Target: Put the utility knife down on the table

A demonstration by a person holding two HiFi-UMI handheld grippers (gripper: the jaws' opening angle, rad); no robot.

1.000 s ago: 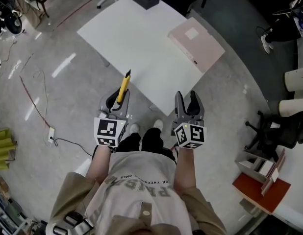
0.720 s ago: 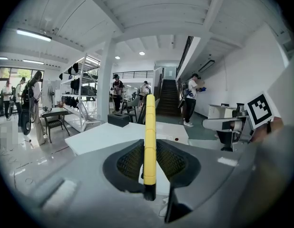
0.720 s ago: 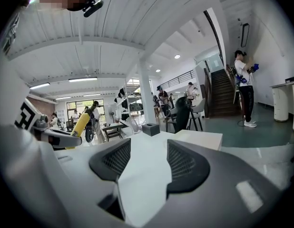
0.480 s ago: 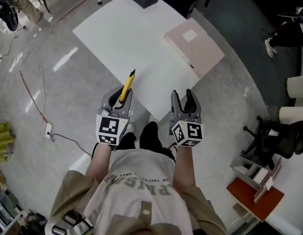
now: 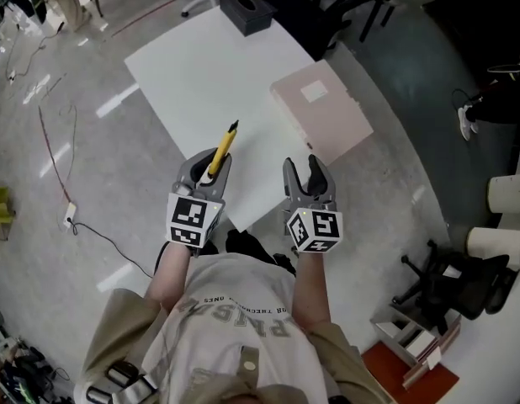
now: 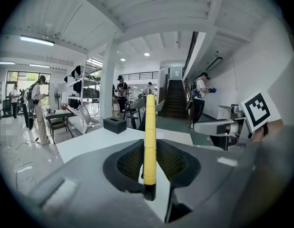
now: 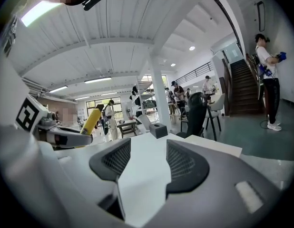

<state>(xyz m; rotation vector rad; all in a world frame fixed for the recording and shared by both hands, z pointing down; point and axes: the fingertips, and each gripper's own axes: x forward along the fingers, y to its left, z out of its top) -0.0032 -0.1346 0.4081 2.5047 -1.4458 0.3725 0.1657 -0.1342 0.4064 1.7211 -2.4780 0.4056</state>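
Over table [image 5: 201,66] edge, left claw [image 5: 207,162] clamping utility knife [image 5: 224,146], right claw [image 5: 304,167] spread, pink board [image 5: 323,112] ahead.

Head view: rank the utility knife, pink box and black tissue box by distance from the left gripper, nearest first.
1. utility knife: held in the left gripper, between its jaws.
2. pink box: ahead and to the right, on the table.
3. black tissue box: at the table's far end.

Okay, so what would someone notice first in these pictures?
A yellow utility knife sticks forward from the left gripper, which is shut on it, pointing over the white table. Beside it the right gripper is open and empty. A pale pink box lies at the table's right edge.
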